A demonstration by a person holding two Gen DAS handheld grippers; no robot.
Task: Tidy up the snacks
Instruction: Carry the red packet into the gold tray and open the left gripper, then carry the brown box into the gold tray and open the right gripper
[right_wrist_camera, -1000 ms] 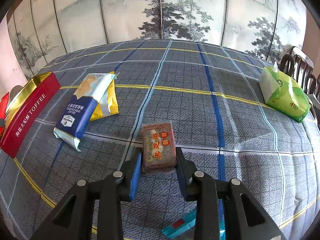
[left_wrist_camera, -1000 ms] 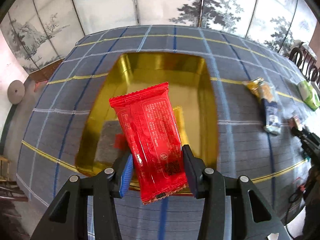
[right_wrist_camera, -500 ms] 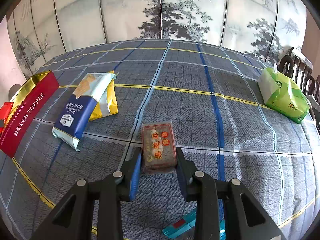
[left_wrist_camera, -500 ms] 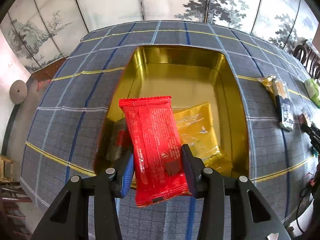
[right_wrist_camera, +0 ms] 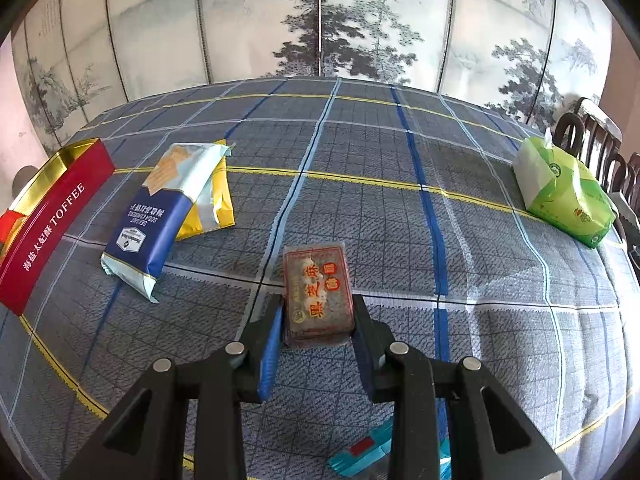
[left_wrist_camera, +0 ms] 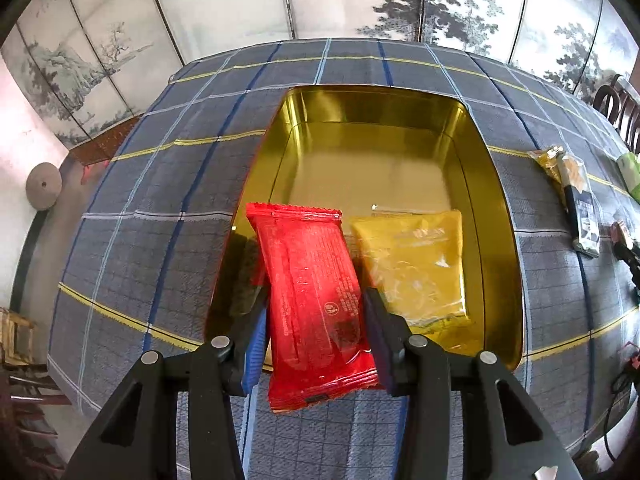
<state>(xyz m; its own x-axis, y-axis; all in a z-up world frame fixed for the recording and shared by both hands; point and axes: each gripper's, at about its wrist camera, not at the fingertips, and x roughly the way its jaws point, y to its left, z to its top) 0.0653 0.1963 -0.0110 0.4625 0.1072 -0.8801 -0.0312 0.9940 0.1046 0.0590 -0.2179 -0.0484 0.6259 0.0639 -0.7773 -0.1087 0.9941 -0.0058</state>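
My left gripper point(left_wrist_camera: 316, 320) is shut on a red snack packet point(left_wrist_camera: 312, 300), held over the near left part of an open gold tin point(left_wrist_camera: 380, 112). A yellow snack packet point(left_wrist_camera: 416, 264) lies inside the tin at the near right. In the right wrist view my right gripper point(right_wrist_camera: 318, 316) is shut on a small brown cake packet point(right_wrist_camera: 318, 292) with red and orange print, just above the plaid tablecloth point(right_wrist_camera: 400, 220). The same tin point(right_wrist_camera: 48, 216) shows at the far left as a red box marked TOFFEE.
A blue and white cracker bag point(right_wrist_camera: 160, 216) lies on a yellow packet point(right_wrist_camera: 218, 204) between the tin and my right gripper. A green tissue pack point(right_wrist_camera: 564, 192) sits at the right by dark chairs point(right_wrist_camera: 600, 144). A teal wrapper point(right_wrist_camera: 364, 452) lies under my right gripper. A painted screen stands behind the table.
My left gripper carried the red packet further over the tin and slightly to the left, and the yellow packet inside came into view. My right gripper and its cake packet stayed put.
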